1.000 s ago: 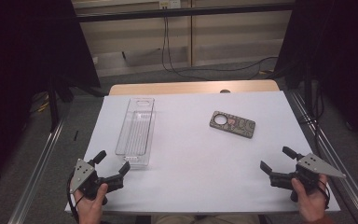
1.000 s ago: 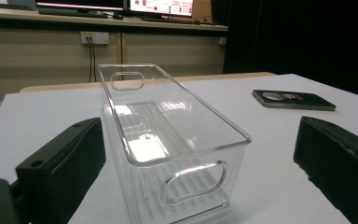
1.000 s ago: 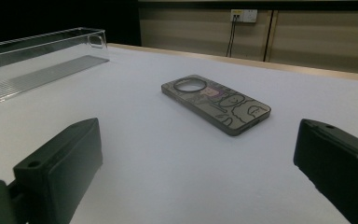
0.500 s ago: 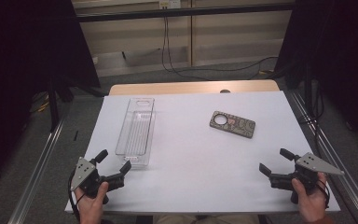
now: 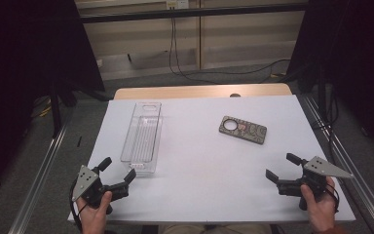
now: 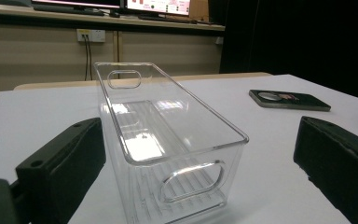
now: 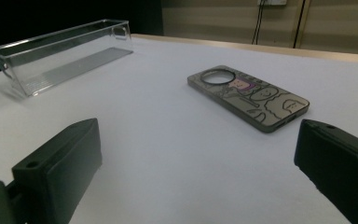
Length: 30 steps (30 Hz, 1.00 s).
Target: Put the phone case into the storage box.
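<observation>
On the white table [image 5: 199, 161], lengthwise clear bin [image 5: 143, 136] just ahead of spread left gripper [image 5: 117, 176]; phone case [image 5: 242, 129] farther from spread right gripper [image 5: 282, 169].

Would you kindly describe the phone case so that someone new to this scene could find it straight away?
Start at the white table and look to its right half, toward the far edge. There the phone case lies flat, well ahead of the right tongs. Unlike the clear plastic bin on the left, it is a dark, thin slab with a round camera hole and cartoon line drawings.
</observation>
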Available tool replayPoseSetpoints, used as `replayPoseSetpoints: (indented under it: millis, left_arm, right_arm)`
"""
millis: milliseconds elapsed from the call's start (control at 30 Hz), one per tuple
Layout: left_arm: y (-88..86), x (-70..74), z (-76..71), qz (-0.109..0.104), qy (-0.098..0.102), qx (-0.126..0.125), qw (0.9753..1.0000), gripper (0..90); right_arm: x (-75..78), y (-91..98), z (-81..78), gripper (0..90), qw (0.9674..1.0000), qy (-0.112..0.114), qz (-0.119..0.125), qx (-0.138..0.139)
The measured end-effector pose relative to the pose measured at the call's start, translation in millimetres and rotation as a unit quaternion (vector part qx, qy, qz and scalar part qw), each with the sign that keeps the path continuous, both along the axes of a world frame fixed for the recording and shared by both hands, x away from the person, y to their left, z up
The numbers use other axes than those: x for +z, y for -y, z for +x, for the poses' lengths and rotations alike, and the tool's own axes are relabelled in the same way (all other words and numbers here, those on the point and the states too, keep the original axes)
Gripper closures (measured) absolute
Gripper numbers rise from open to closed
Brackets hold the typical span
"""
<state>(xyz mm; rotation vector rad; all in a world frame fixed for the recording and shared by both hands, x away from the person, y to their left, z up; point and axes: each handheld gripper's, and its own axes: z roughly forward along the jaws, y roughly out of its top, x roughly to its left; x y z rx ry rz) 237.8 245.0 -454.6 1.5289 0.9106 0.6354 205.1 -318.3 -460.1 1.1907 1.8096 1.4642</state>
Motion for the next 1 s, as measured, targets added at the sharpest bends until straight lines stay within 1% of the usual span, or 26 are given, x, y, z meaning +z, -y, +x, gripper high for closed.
replayPoseSetpoints:
  millis: [33,133,167,200,233,300,433,467,500,600,633,733,767,933,1000]
  left_arm:
    - [0.4,-0.2,-0.1,-0.002,0.0,0.001,1.0,2.4]
    - [0.0,-0.2,-0.3,-0.003,0.001,0.002,1.0,2.3]
    - [0.0,-0.2,-0.3,-0.003,0.001,0.002,1.0,2.4]
    - [-0.2,-0.2,-0.3,-0.003,0.001,0.002,1.0,2.4]
    - [-0.2,-0.2,-0.3,-0.003,0.001,0.002,1.0,2.3]
    - [-0.3,-0.3,-0.4,-0.003,0.0,0.003,1.0,2.3]
    - [-0.2,-0.5,0.0,-0.004,0.0,0.001,1.0,2.3]
    - [-0.1,-0.4,-0.1,-0.004,0.0,0.002,1.0,2.4]
    - [-0.1,-0.3,-0.3,-0.002,0.0,0.003,1.0,2.3]
    - [0.1,-0.4,0.0,-0.002,0.0,0.002,1.0,2.3]
    - [0.2,-0.6,0.1,-0.002,0.0,0.002,1.0,2.3]
    - [0.3,-1.1,0.7,-0.001,0.0,0.0,1.0,2.4]
    - [0.3,-1.1,0.8,-0.001,-0.001,0.0,1.0,2.4]
    - [0.9,-1.0,0.8,0.0,-0.001,-0.001,1.0,2.3]
    - [1.0,-1.1,0.8,0.002,-0.002,0.002,1.0,2.3]
  right_arm:
    - [0.2,-0.3,1.0,0.1,1.0,0.002,0.003,-0.002]
    - [0.5,-2.9,3.3,0.1,1.0,0.008,-0.004,-0.003]
    - [0.3,-3.5,4.6,0.1,0.9999,0.014,-0.008,-0.002]
    - [0.5,-4.3,5.5,0.0,0.9999,0.013,-0.011,-0.003]
    - [0.6,-6.5,6.4,0.0,0.9999,0.01,-0.004,-0.006]
    - [0.7,-6.8,9.0,0.0,0.9999,0.015,-0.008,0.002]
    - [1.6,-9.0,13.8,0.0,0.9997,0.022,-0.012,0.004]
    - [2.3,-9.9,15.4,0.0,0.9996,0.024,-0.014,0.0]
    - [3.5,-11.1,19.7,0.3,0.9992,0.035,-0.018,-0.005]
    - [4.3,-13.0,23.6,0.7,0.9991,0.037,-0.019,-0.01]
    - [3.9,-14.0,28.4,1.0,0.9988,0.039,-0.024,-0.015]
    - [3.4,-14.1,32.5,0.8,0.9991,0.035,-0.022,-0.011]
    - [3.5,-13.6,36.3,1.0,0.999,0.035,-0.022,-0.013]
    - [5.0,-11.8,42.3,0.9,0.999,0.034,-0.022,-0.019]
    - [7.3,-11.7,47.3,0.3,0.999,0.034,-0.02,-0.021]
